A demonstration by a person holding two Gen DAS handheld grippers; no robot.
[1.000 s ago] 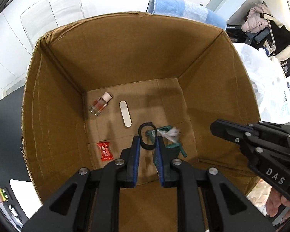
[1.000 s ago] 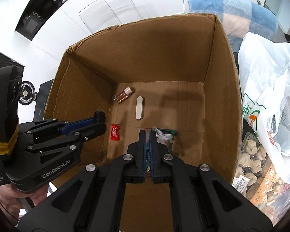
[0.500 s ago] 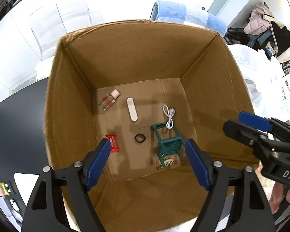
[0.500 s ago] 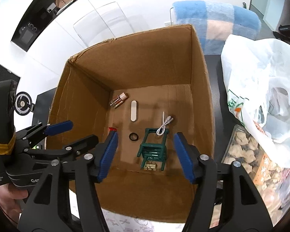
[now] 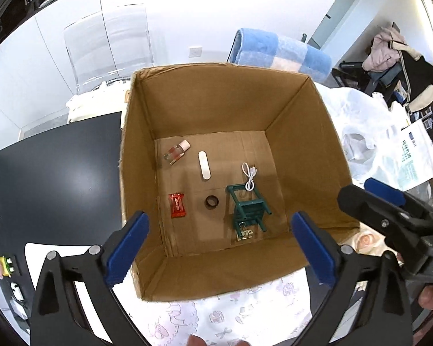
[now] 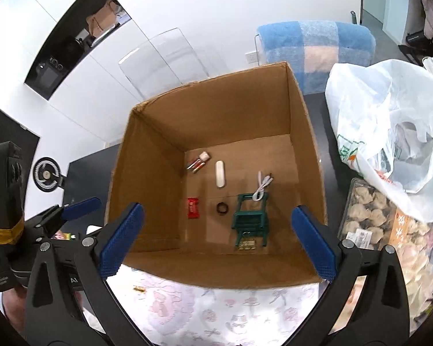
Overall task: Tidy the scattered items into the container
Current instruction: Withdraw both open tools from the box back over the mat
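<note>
An open cardboard box (image 5: 311, 132) (image 6: 147, 155) stands on a floral cloth. On its floor lie a small glass bottle (image 5: 176, 152) (image 6: 198, 162), a white oblong piece (image 5: 204, 165) (image 6: 220, 173), a red sachet (image 5: 177, 205) (image 6: 193, 208), a black ring (image 5: 212, 201) (image 6: 222, 208), a green toy chair (image 5: 248, 210) (image 6: 250, 221), a white cable (image 5: 250, 176) (image 6: 263, 185) and a gold binder clip (image 5: 244, 234) (image 6: 247, 244). My left gripper (image 5: 218, 246) hovers open above the box's near rim. My right gripper (image 6: 216, 238) is open above it too. Both hold nothing.
A white plastic bag (image 6: 395, 144) (image 5: 369, 132) and packaged food (image 6: 369, 216) lie right of the box. A blue checked blanket (image 6: 314, 49) (image 5: 277, 52) drapes a chair behind. A dark tabletop (image 5: 52, 167) extends left, with a small fan (image 6: 46, 174) and small toys (image 5: 1, 265).
Both grippers went from shut inside the box to open, and rose above the rim. The black ring and the white cable now lie on the box floor.
</note>
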